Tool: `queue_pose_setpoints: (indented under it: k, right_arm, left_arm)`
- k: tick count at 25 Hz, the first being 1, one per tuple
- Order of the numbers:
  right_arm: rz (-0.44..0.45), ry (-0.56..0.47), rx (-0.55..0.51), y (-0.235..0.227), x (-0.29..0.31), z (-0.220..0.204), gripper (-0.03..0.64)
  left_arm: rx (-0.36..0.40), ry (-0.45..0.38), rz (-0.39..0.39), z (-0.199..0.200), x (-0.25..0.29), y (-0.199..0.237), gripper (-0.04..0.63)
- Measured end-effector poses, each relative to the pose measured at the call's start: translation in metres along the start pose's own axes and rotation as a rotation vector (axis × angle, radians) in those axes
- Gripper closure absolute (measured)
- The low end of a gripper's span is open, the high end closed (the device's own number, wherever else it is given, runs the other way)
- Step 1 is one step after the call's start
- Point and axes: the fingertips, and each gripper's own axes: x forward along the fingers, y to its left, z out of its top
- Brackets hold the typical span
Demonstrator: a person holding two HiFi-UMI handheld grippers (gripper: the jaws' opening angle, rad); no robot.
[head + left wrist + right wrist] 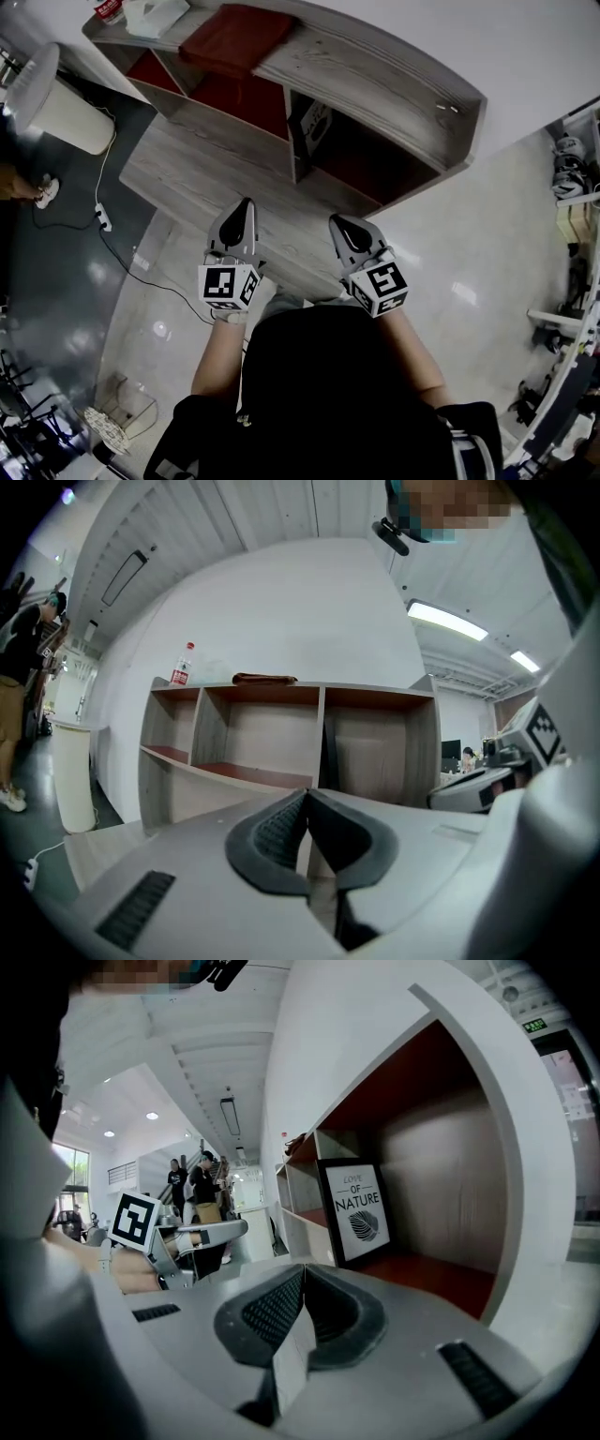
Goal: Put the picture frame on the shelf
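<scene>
Grey left gripper (247,202), right gripper (336,220), black top (328,384)

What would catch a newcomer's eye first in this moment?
The black picture frame with its leaf print, standing upright in the rightmost compartment of the shelf. Next, the left gripper and the right gripper, side by side in front of the shelf, both shut and empty. A dark red cloth lies on the shelf top.

Head view overhead; both gripper views face shelf (375,80).
</scene>
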Motion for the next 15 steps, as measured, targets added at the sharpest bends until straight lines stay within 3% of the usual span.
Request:
queue_pose_setpoints:
  k: [4, 15]
  right_arm:
    - [0.059, 0.002, -0.012, 0.017, 0.01, 0.002, 0.62]
    - [0.166, 0.006, -0.039, 0.049, 0.031, 0.008, 0.62]
  left_arm:
    - [-0.034, 0.019, -0.037, -0.001, -0.027, 0.0, 0.586]
    - [-0.084, 0.119, -0.006, -0.018, -0.083, 0.007, 0.588]
